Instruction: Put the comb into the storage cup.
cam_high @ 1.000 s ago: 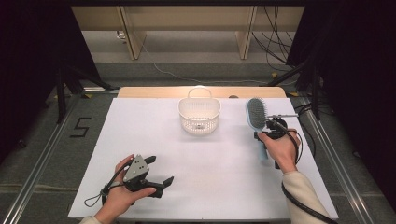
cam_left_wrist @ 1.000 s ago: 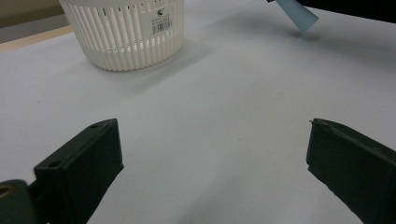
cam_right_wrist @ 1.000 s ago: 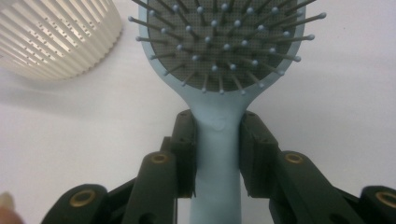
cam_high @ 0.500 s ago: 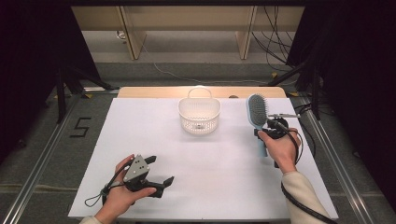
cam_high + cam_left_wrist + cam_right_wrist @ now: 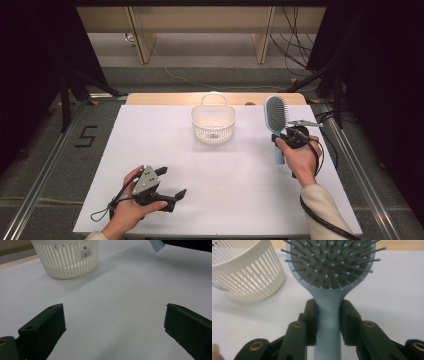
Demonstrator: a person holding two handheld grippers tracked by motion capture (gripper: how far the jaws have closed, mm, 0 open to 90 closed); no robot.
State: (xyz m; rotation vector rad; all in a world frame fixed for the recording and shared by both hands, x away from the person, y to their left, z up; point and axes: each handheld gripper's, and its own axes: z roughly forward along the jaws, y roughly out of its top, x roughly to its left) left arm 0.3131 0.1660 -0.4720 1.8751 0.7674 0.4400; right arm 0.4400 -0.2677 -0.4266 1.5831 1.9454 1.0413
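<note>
A light blue hairbrush (image 5: pixel 276 117) (image 5: pixel 330 270) is held above the white table, head up and bristles showing. My right gripper (image 5: pixel 280 137) (image 5: pixel 329 315) is shut on its handle just below the head. A white slatted basket (image 5: pixel 213 122) (image 5: pixel 66 257) (image 5: pixel 244 275) stands at the table's far middle, left of the brush. My left gripper (image 5: pixel 172 187) (image 5: pixel 113 332) rests low at the near left, its jaws wide open with nothing between them, pointing toward the basket. The handle's blue end (image 5: pixel 156 245) appears at the top of the left gripper view.
The white table sheet (image 5: pixel 235 190) has bare room between the two hands. A wooden strip (image 5: pixel 165 98) runs along its far edge. Metal rails (image 5: pixel 362 185), cables and dark stands flank the table on both sides.
</note>
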